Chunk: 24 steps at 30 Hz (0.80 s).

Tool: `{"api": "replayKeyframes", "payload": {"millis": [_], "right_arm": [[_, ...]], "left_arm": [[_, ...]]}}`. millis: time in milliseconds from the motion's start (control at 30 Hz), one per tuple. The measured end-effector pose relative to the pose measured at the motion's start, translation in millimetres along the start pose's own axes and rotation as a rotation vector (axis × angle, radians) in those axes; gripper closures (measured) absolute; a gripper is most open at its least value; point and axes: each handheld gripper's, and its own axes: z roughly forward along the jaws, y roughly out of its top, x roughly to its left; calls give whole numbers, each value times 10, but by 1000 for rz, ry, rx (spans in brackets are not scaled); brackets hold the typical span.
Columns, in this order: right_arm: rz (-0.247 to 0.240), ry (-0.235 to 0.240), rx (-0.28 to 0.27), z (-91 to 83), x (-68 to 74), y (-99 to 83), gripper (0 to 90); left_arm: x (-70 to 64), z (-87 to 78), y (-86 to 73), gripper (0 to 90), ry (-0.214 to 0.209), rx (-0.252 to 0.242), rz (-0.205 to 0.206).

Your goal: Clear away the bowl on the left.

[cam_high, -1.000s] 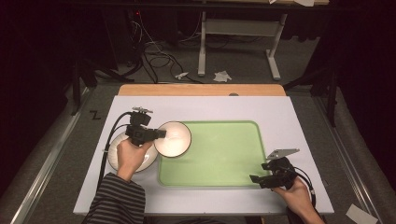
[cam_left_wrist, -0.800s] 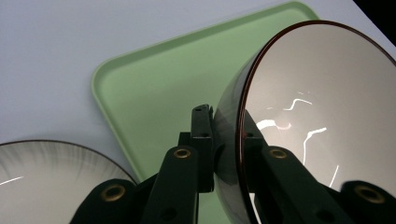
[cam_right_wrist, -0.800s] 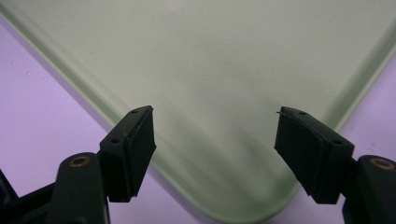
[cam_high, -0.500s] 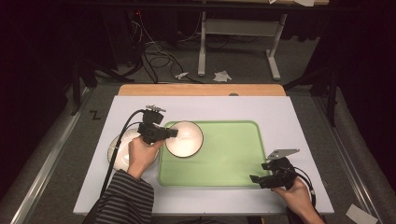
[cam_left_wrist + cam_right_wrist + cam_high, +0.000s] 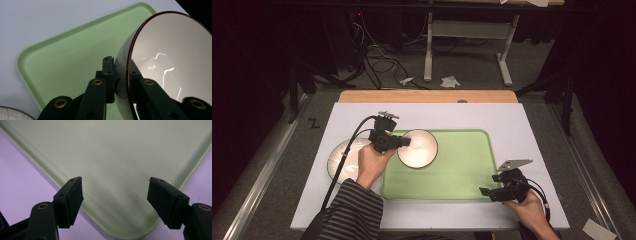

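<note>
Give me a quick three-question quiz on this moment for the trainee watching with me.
1. True or false: the left gripper has its fingers clamped on the rim of the bowl.
2. What lies under the right gripper? A) the plate B) a corner of the green tray C) bare floor
3. Fill in: the white plate rests on the table, to the ___ of the tray in the high view.

Key: 1 true, one finger on each side of the rim. 2 B, with its fingers apart and holding nothing. 3 left.
</note>
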Motion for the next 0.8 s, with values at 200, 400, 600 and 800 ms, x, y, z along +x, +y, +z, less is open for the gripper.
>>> {"api": "replayKeyframes", "payload": {"millis": [200,400,600,800], "right_arm": [[-3,-5,-7,-6,1,-3,300],[-1,-2,-6,-10,1,-4,298],[-1,-6,-9,-16,-4,-6,298],[3,-7,-12,-16,7,-4,298]], "left_arm": [[-67,91,53,822,-9,13,13],[-112,240,121,822,-12,29,13],[-99,425,136,821,-12,57,0],[-77,573,146,821,-12,82,-13]]}}
